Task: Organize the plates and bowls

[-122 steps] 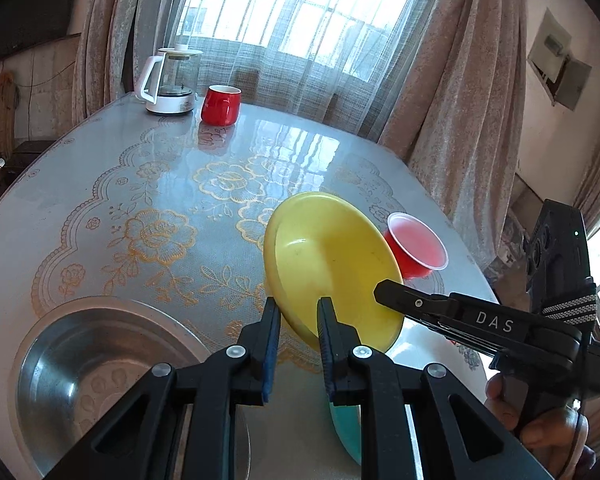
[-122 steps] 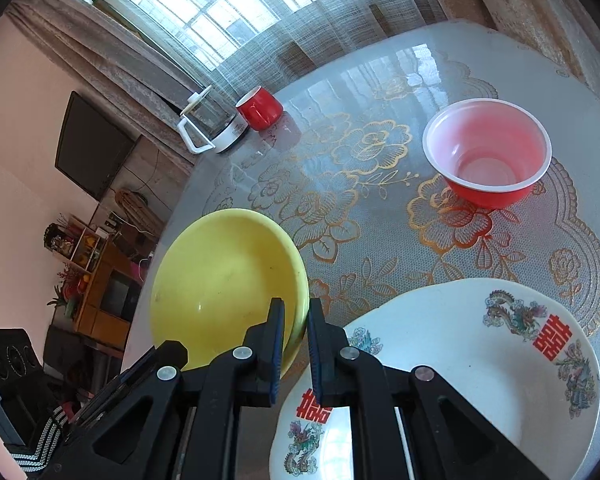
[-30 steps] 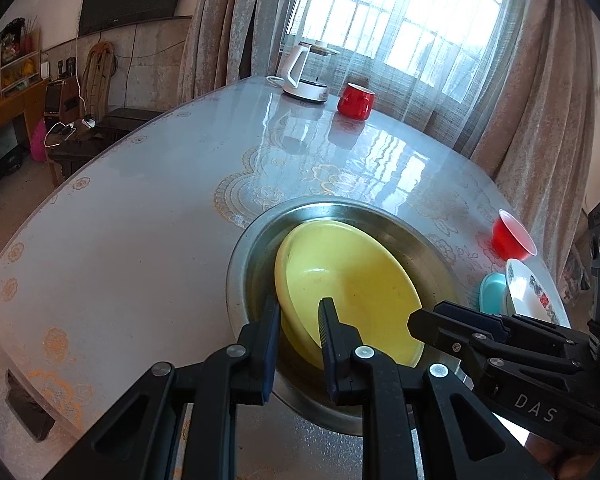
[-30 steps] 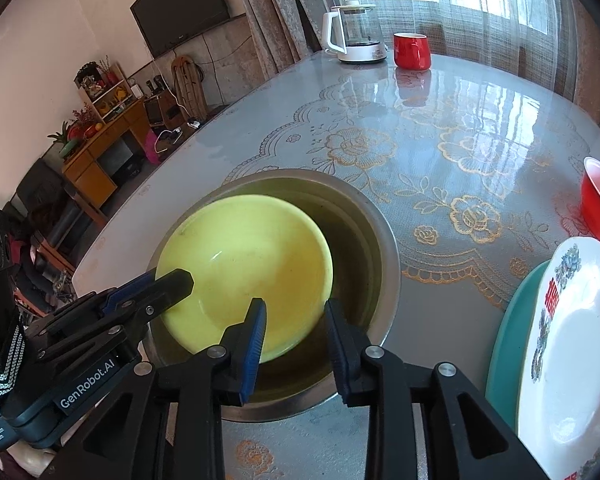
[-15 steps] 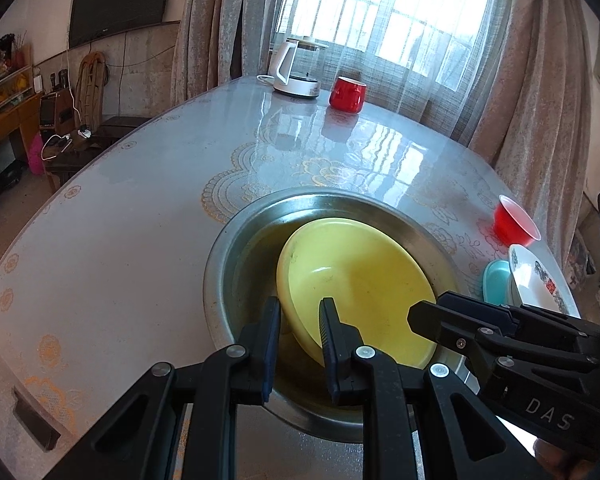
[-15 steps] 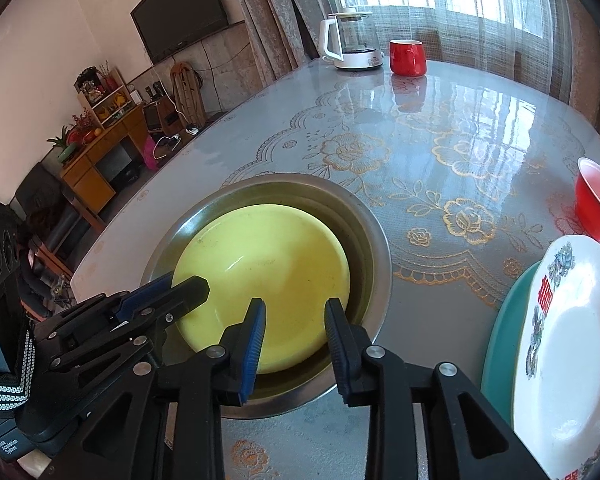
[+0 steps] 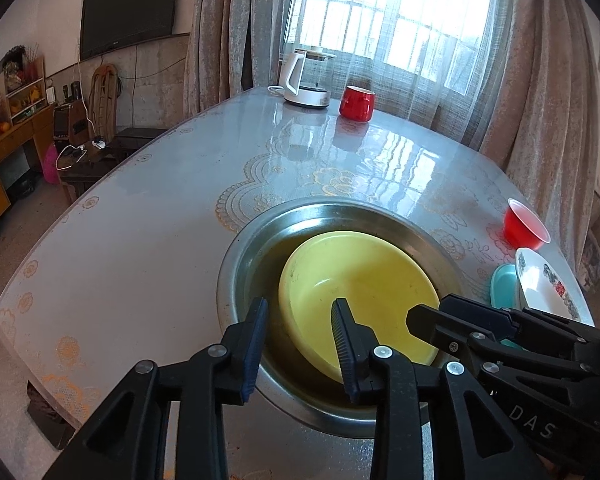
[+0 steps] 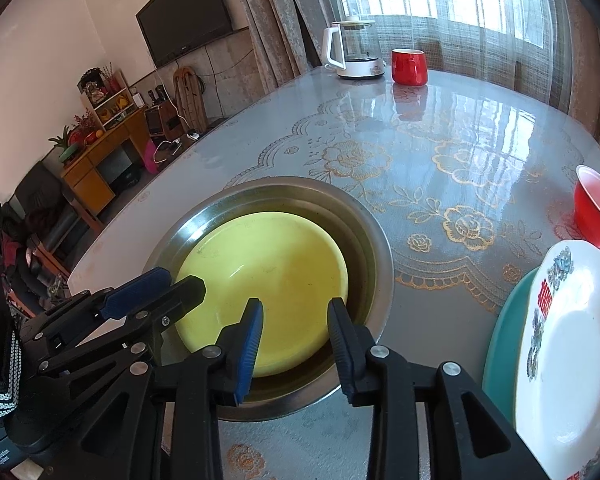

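Tilting down, fingers [image 7: 342, 326] parted

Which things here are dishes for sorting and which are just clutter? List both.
For the job: yellow plate, metal basin, white plate, teal plate, red bowl.
Lying about: kettle, red mug.

A plate [image 8: 260, 280] is set inside a metal basin [image 8: 374, 248] on the table [image 8: 440, 152]. To the right, a patterned plate [image 8: 572, 344] is stacked on another plate [image 8: 504, 328], with a bowl [image 8: 594, 212] behind them.
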The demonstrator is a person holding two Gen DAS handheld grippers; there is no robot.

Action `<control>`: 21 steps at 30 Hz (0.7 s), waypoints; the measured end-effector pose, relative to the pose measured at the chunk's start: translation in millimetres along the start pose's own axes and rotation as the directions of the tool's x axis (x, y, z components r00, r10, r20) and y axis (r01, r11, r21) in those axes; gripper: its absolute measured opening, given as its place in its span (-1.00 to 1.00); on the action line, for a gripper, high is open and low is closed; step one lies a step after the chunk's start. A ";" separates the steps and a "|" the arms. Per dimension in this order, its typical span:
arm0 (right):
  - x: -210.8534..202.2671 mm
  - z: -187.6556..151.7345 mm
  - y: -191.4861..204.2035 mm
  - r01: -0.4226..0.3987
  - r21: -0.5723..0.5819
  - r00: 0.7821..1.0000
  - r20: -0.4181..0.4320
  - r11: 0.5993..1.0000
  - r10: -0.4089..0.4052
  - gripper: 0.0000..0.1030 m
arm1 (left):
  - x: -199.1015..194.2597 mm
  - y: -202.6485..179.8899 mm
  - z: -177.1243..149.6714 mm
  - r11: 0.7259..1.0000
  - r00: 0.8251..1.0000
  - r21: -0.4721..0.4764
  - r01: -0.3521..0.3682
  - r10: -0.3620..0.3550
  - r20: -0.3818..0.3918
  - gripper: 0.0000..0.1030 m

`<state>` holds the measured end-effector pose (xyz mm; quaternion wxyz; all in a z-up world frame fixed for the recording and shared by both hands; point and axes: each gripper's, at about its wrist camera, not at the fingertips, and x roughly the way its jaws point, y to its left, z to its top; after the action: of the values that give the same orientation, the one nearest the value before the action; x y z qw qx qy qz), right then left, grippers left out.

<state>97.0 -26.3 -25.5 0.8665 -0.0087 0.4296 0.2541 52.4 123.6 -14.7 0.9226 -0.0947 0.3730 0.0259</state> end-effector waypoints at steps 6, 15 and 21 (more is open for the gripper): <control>-1.9 -1.3 -3.2 -0.025 0.021 1.000 0.007 0.999 0.025 -0.32 | -5.1 2.8 1.0 1.000 1.000 -0.014 0.007 -0.007 0.006 -0.29; -15.5 0.1 -25.6 -0.117 0.126 0.993 0.051 0.985 0.111 -0.24 | -14.1 -6.3 1.1 0.999 0.999 -0.005 0.041 -0.041 0.011 -0.15; -31.0 4.0 -55.3 -0.123 0.220 0.990 0.092 0.968 0.105 -0.18 | -19.3 -15.5 2.4 0.997 0.997 0.017 0.076 -0.076 0.016 -0.07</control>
<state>109.3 -87.0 -11.0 0.8622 0.1244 0.4206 0.2535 42.0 109.3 2.8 0.9268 -0.1012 0.3616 -0.0115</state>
